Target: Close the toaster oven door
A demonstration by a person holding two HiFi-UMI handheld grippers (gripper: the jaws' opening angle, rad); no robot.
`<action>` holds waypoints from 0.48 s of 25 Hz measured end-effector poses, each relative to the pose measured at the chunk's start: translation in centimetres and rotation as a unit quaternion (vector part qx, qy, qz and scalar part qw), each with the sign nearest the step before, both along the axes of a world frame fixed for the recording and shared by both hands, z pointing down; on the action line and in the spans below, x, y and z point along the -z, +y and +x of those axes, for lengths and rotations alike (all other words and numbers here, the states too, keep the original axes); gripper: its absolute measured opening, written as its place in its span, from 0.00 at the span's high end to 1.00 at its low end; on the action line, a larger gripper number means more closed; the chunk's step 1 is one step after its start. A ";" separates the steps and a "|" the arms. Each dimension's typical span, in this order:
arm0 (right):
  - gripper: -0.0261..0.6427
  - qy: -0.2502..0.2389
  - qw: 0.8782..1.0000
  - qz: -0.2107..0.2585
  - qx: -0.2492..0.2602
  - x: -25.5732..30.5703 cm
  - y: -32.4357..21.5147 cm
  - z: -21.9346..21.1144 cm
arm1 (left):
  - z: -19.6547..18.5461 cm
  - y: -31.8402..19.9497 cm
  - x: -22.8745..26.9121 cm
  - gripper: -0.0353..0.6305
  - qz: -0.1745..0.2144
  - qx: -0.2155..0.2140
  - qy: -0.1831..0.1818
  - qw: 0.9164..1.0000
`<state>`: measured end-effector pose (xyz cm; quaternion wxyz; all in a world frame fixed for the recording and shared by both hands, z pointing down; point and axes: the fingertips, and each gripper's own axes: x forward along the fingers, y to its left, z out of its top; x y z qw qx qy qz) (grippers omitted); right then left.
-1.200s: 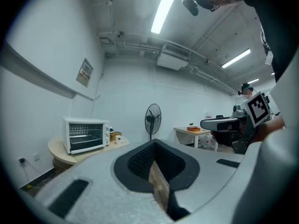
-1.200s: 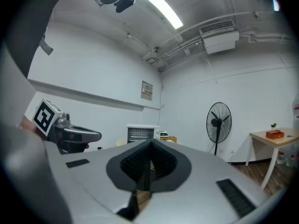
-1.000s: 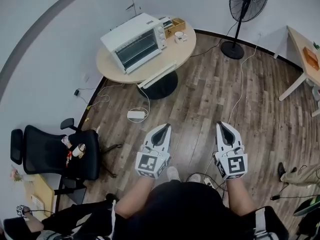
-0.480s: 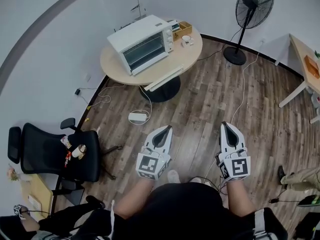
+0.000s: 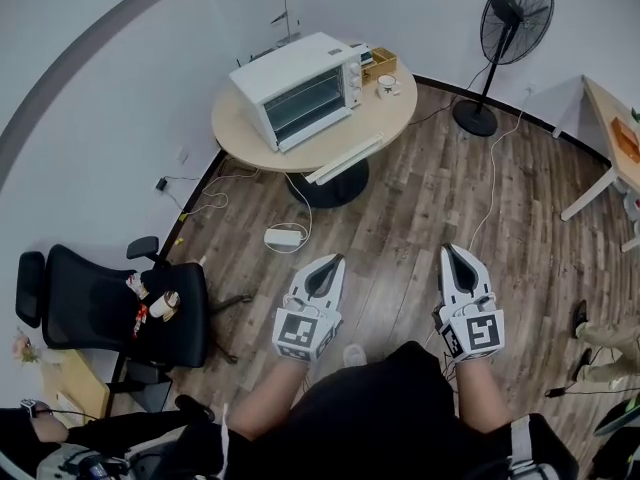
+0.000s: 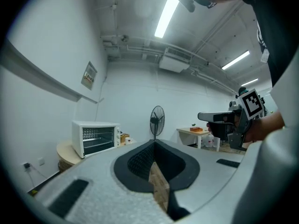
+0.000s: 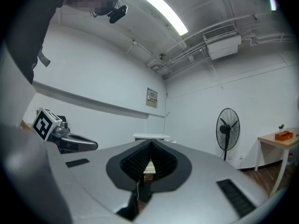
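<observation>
Fingers (image 6: 93, 176) meet, empty: left gripper (image 5: 335, 261), right gripper (image 5: 450, 251).

The toaster oven (image 5: 300, 93) sits on the table (image 5: 238, 131), fan (image 5: 514, 6) to its right.

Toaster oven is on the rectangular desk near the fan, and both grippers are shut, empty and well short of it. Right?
Not quite: the head view shows the toaster oven on the round table, not the desk. The left gripper and right gripper are indeed shut, empty and well short of it.
</observation>
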<state>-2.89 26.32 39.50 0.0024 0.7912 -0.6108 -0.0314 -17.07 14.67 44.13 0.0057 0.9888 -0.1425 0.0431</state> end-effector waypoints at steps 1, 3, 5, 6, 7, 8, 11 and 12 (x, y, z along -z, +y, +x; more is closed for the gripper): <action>0.96 0.004 1.000 -0.002 0.005 0.1 -0.3 -0.3 | -0.2 -0.2 -0.2 0.94 -0.001 0.002 -0.003 1.000; 0.96 0.010 1.000 -0.004 0.012 0.1 -0.7 -0.5 | -0.2 -0.5 -0.7 0.94 0.001 0.003 -0.010 1.000; 0.96 0.007 1.000 -0.005 0.013 -0.2 -1.1 -0.2 | -0.1 -0.6 -0.9 0.94 0.005 0.002 -0.014 1.000; 0.96 0.005 1.000 -0.006 0.012 -0.4 -1.3 0.1 | 0.1 -0.6 -0.9 0.94 0.005 0.002 -0.014 1.000; 0.96 0.003 1.000 -0.006 0.011 -0.5 -1.5 0.4 | 0.2 -0.8 -1.0 0.94 0.004 0.002 -0.015 1.000; 0.96 0.000 1.000 -0.005 0.011 -0.7 -1.8 0.7 | 0.4 -1.0 -1.0 0.94 0.003 0.003 -0.015 1.000; 0.96 -0.003 1.000 0.000 0.018 -0.8 -3.2 1.5 | 0.9 -1.9 -1.1 0.94 0.003 0.008 -0.019 1.000; 0.96 -0.003 1.000 0.002 0.022 -0.8 -3.7 1.8 | 1.2 -2.2 -1.2 0.94 0.003 0.009 -0.021 1.000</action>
